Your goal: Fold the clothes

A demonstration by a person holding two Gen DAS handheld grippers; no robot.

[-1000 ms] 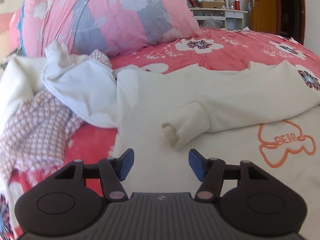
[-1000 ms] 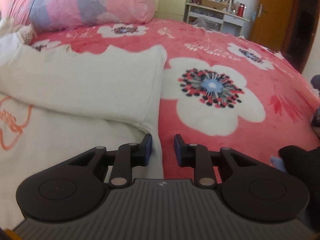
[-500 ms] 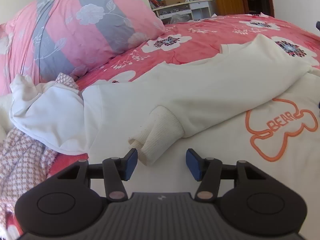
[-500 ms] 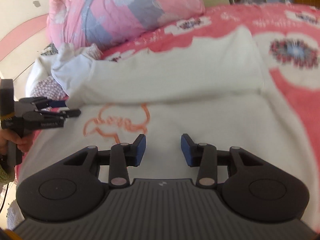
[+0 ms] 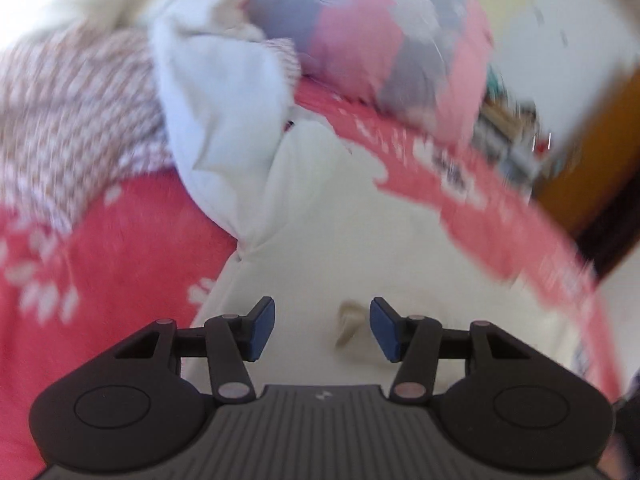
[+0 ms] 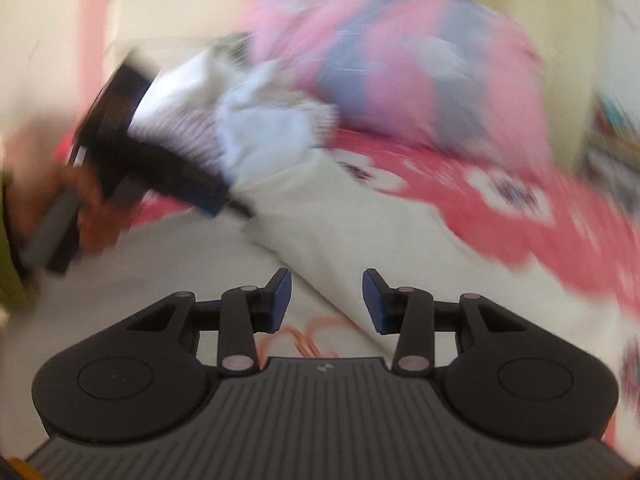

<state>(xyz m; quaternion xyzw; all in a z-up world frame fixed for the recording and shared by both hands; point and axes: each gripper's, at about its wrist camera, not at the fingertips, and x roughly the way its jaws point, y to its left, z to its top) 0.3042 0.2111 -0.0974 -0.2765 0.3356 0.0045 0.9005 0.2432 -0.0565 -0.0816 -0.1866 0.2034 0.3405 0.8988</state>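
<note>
A cream sweatshirt (image 5: 340, 232) lies spread on the red floral bed. In the left wrist view my left gripper (image 5: 322, 328) is open, with the ribbed sleeve cuff (image 5: 348, 326) between its blue pads, not clamped. In the right wrist view my right gripper (image 6: 325, 302) is open and empty above the folded-over sleeve (image 6: 320, 216) and the orange bear print (image 6: 296, 338). The left gripper (image 6: 216, 200), blurred, shows at the left of that view, reaching onto the sweatshirt. Both views are motion-blurred.
A pile of other clothes, a white garment (image 5: 224, 120) and a pink patterned one (image 5: 68, 116), lies at the left. A pink and grey quilt (image 5: 368, 36) is behind it. A wooden door (image 5: 592, 168) stands at the right.
Both grippers have swung left and come lower over the sweatshirt. The left gripper has closed in on the sleeve cuff, which now sits between its pads. Both stay open.
</note>
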